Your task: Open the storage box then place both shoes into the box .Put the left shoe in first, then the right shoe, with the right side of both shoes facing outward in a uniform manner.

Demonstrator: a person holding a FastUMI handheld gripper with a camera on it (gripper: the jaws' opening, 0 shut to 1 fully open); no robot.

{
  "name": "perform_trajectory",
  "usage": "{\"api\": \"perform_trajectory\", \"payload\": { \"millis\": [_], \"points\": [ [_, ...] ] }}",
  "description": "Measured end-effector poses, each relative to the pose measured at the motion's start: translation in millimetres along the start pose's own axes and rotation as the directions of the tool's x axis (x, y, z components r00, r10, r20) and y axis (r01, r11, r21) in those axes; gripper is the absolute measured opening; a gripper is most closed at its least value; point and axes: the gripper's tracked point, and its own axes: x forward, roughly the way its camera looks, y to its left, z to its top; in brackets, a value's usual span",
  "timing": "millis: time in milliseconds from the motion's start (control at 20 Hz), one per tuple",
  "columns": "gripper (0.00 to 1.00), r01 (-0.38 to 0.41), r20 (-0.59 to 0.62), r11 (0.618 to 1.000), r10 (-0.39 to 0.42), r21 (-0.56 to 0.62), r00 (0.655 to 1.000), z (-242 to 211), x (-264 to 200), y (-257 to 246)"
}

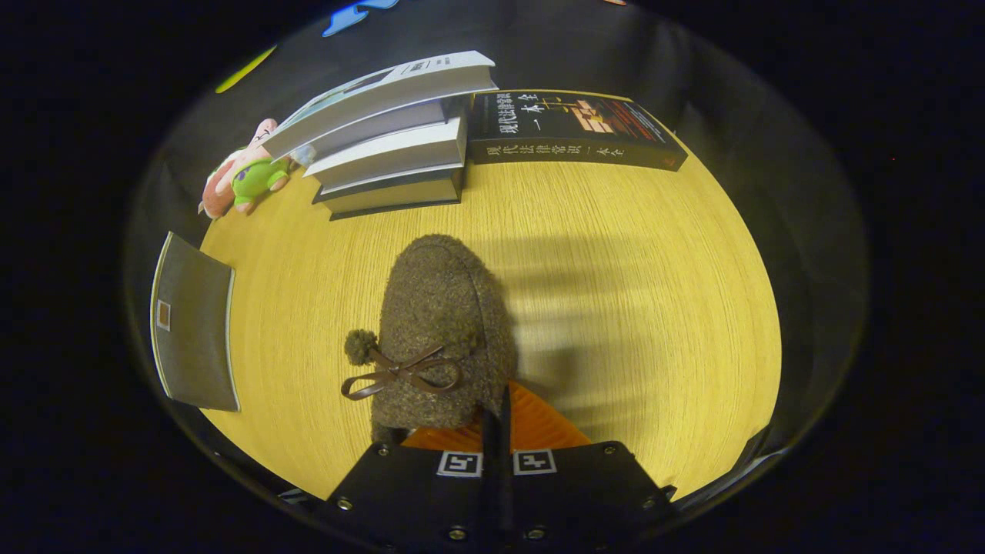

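A brown fuzzy shoe (442, 323) with a thin ribbon bow and a small pompom on its side points away from me, toe toward the books. My gripper (497, 412) is shut on the shoe's back rim, the two fingers pressed close together with the edge pinched between them. The shoe's shadow falls on the wooden table (639, 308) to its right, so it seems lifted a little off the surface. A grey storage box (192, 323) with a pale edge and a small label stands to the left of the shoe, its flat side toward me.
Beyond the shoe lies a stack of several pale books (392, 146). A dark book (573, 131) lies flat beside them on the right. A pink and green plush toy (246, 173) rests left of the stack.
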Motion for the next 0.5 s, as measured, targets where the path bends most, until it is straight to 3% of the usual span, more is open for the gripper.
{"api": "perform_trajectory", "payload": {
  "millis": [250, 500],
  "points": [
    [0.0, -0.063, 0.039, 0.998, 0.063, 0.012, 0.997, 15.9, -43.7, 49.6],
    [0.0, -0.128, 0.112, 0.99, 0.133, -0.051, 0.985, 47.1, -94.6, 122.2]
  ]
}}
